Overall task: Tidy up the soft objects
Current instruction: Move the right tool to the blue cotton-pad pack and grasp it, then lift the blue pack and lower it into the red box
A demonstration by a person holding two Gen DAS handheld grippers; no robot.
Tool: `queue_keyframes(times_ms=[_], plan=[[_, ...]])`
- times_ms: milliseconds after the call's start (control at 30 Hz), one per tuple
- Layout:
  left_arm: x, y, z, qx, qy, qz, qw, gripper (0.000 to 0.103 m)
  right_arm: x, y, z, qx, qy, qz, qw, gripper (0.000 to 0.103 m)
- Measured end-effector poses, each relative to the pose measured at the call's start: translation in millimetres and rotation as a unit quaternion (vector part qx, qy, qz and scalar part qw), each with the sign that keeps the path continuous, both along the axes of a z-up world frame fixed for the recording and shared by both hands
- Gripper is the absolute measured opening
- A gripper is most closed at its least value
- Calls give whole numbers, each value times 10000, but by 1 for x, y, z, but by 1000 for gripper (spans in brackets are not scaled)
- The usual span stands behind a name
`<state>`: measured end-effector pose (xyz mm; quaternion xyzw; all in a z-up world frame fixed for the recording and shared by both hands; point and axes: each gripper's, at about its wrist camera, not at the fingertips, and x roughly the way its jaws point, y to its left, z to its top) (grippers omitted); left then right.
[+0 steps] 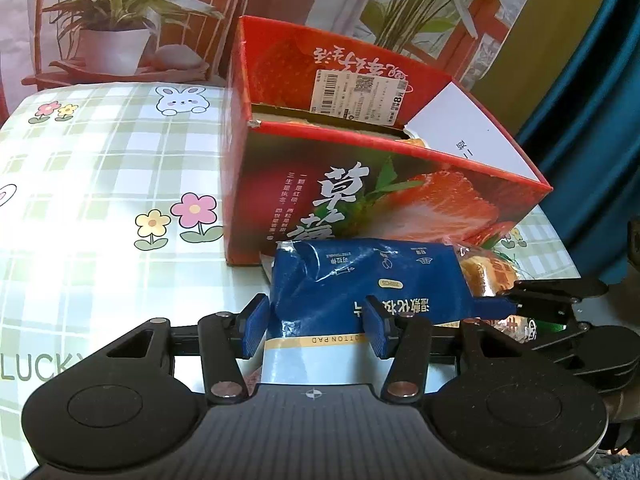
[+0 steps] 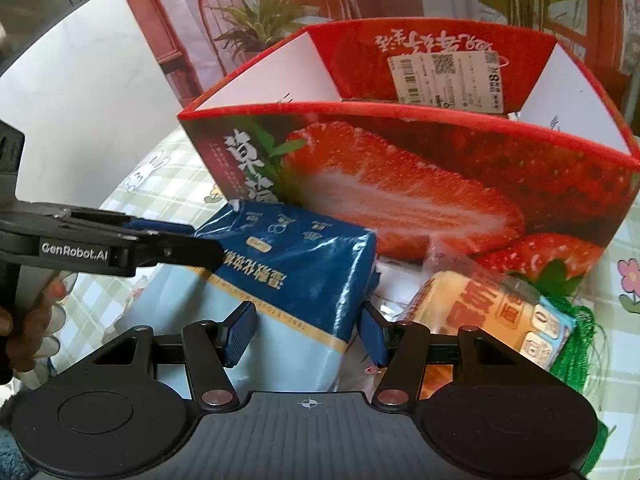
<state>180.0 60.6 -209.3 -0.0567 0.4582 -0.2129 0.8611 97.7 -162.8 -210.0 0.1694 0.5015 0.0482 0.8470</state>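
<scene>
black claws [image 2: 308, 336] with ribbed blue pads [image 2: 240, 336], silver pivot screws, white "genrobot.ai" lettering
</scene>
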Motion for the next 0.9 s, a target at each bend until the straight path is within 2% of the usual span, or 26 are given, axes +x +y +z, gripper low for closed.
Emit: queue_keyframes(times_ms=[133, 400, 533, 900], plan=[[-3, 0, 1, -59, 14, -48, 10000, 53, 1, 3, -2, 45, 15, 69, 10000, 51], [-8, 6, 5, -352, -3, -69, 9994, 50, 7, -2, 4, 22, -117, 94, 9999, 38], [-12, 8, 4, -390, -4, -96, 9992, 49, 7, -4, 8, -45, -219, 103, 9997, 37], [-12, 17, -5, -469, 191, -98, 9987, 47, 0, -7, 2, 39, -94, 41, 9999, 38]])
